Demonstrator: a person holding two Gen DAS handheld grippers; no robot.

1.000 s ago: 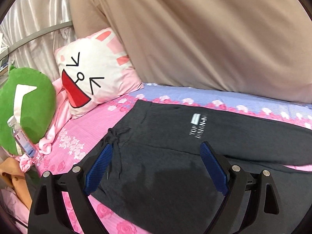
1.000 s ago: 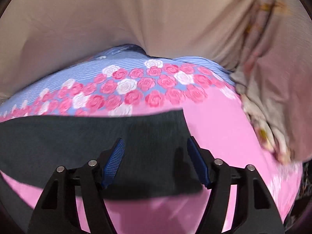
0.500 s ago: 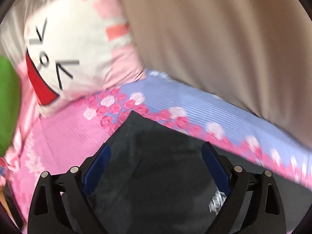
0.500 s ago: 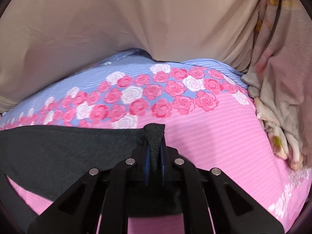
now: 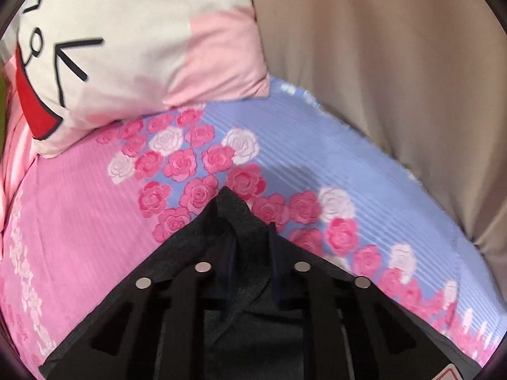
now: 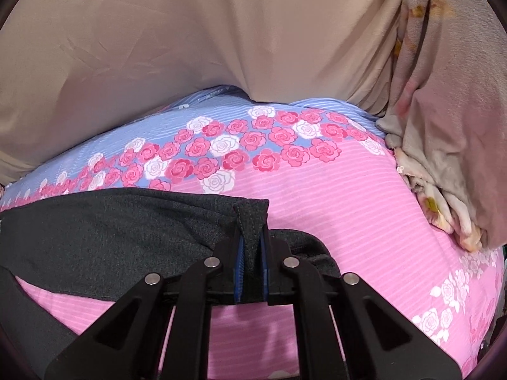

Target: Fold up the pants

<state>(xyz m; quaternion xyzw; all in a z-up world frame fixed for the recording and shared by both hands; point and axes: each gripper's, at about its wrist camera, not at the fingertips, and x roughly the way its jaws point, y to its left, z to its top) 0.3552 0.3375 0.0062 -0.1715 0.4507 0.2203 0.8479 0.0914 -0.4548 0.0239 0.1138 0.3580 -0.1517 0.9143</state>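
Observation:
Dark grey pants lie across a pink and blue rose-print bed sheet. My right gripper is shut on the far corner of a leg hem, which sticks up between the blue pads. In the left wrist view my left gripper is shut on the far corner of the pants' waist end, and the fabric bunches up between its fingers. The rest of the pants is mostly hidden under the gripper.
A white and pink cartoon-face pillow lies at the far left. A beige cloth hangs behind the bed along its far side. A folded floral blanket is piled at the right end.
My left gripper moved forward to the waist corner and closed on it. My right gripper closed on the hem corner and now holds it slightly raised.

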